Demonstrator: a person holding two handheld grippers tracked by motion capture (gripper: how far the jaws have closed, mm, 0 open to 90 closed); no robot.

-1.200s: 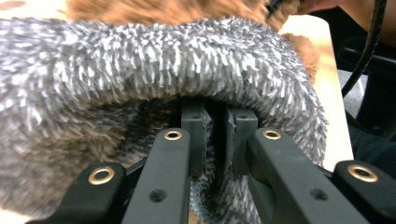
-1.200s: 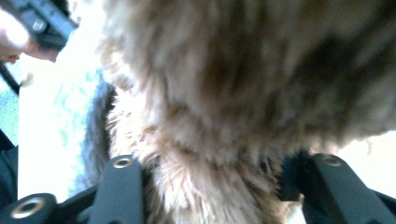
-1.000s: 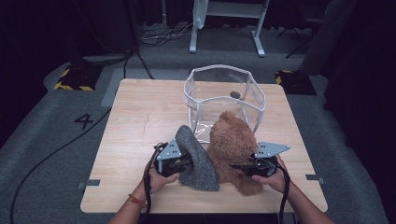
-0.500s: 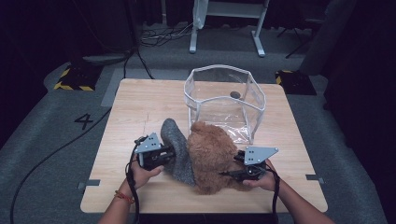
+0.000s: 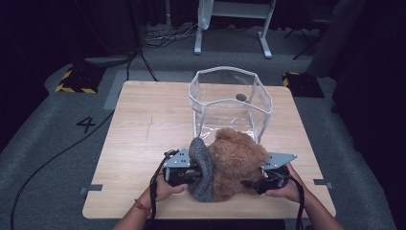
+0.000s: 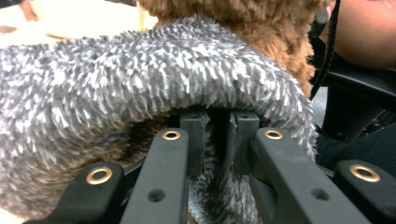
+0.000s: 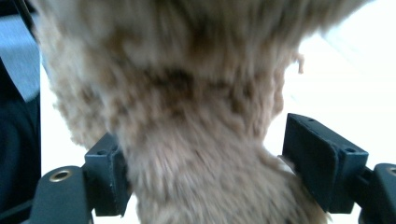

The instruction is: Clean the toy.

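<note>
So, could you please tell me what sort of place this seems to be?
Probably a recording studio or lab: a lone wooden table on grey carpet, dark curtains behind, hazard-striped floor blocks, a taped "4" and trailing cables.

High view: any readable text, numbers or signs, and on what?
"4": black numeral on the grey floor, left of the table.
Yellow-and-black hazard stripes: a marking on the floor past the table's far left corner, no words.
Second striped patch at the far right: no words that can be read.
Clear bag, plush toy: no label to be seen.
</note>
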